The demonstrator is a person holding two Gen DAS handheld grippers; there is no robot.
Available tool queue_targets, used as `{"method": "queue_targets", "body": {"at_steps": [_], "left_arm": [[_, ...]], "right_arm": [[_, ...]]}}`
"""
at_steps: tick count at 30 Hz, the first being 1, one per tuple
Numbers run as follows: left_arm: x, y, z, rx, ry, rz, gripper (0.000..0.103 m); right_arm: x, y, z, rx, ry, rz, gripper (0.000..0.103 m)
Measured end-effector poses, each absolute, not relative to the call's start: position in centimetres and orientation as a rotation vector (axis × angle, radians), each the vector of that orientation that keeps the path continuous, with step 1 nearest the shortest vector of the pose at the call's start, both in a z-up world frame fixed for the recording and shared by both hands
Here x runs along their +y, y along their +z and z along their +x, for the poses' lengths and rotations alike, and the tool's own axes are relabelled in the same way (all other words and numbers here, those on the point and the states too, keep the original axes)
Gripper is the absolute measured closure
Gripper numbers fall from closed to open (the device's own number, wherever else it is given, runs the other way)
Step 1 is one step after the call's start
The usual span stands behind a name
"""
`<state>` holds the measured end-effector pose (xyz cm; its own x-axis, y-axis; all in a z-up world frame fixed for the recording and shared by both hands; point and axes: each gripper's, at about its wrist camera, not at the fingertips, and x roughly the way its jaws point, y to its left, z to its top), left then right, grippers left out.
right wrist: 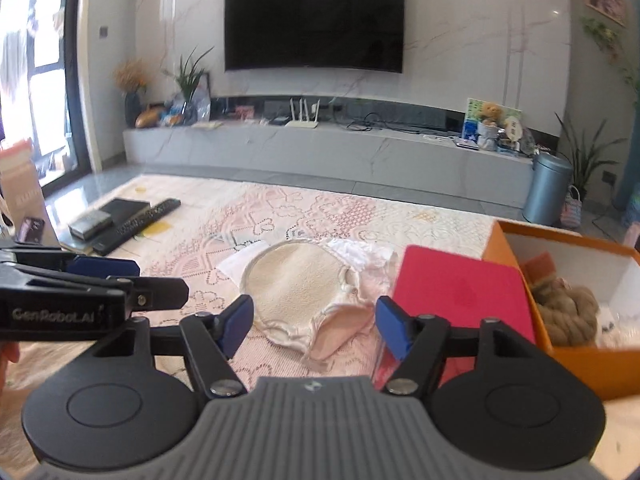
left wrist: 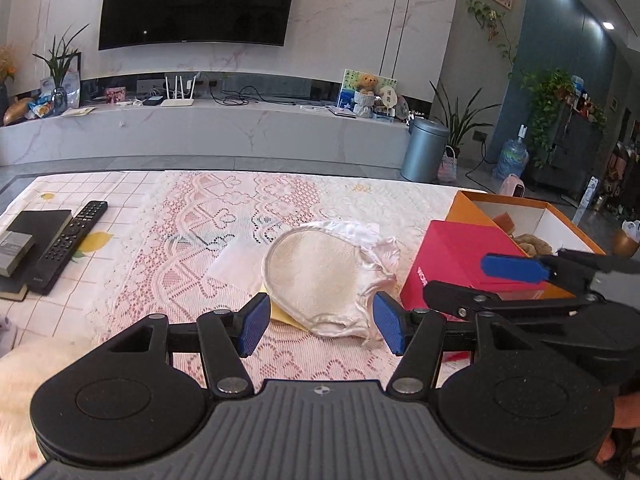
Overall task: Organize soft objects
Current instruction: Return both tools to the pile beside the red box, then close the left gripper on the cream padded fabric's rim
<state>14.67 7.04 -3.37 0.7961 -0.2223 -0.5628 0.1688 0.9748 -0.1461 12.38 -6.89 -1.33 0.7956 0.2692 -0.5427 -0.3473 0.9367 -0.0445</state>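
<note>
cloth (left wrist: 324,276) left of lid (left wrist: 460,256)

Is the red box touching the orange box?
Touching. In the left wrist view the red box leans directly against the orange box, with no gap visible between them.

Left tool (right wrist: 132,276), side of its black body: "GenRoboLAI" is read in pale letters, the last characters being unclear.
Red box (left wrist: 460,264), near side: white lettering is seen running up the face, too small to be read.
Remote control (left wrist: 68,246): button markings are seen but cannot be read.
</note>
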Motion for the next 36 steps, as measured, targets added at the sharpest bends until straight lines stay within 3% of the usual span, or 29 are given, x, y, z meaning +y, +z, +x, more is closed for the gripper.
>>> {"method": "queue_targets", "body": {"at_steps": [5, 15, 18, 26, 32, 34, 36], "left_arm": [[8.6, -3.9, 17.8, 0.638, -0.223, -0.125, 0.033], [8.9, -6.4, 26.2, 0.727, -0.271, -0.127, 0.033], [8.7, -7.3, 28.4, 0.735, -0.289, -0.113, 0.026], [9.2, -10.1, 31.0, 0.797, -0.36, -0.155, 0.028], [9.4, -10.2, 30.7, 0.817, -0.384, -0.147, 0.055], [9.6, -9.9, 30.7, 0.809, -0.385, -0.155, 0.077], [10.0, -9.5, 30.6, 0.803, -0.397, -0.168, 0.085]], "right_arm": [[-5.2, -1.9, 16.5, 0.62, 0.368, -0.239, 0.037], [-2.2, -4.8, 24.4, 0.785, 0.37, -0.436, 0.062], [-1.7, -5.7, 26.7, 0.855, 0.352, -0.453, 0.067], [-1.1, -8.2, 28.4, 0.949, 0.349, -0.5, 0.07], [-1.2, -8.0, 29.1, 0.974, 0.35, -0.485, 0.072], [-1.3, -8.0, 29.4, 0.993, 0.343, -0.476, 0.072], [-1.4, -8.1, 29.5, 1.003, 0.343, -0.467, 0.072]]}}
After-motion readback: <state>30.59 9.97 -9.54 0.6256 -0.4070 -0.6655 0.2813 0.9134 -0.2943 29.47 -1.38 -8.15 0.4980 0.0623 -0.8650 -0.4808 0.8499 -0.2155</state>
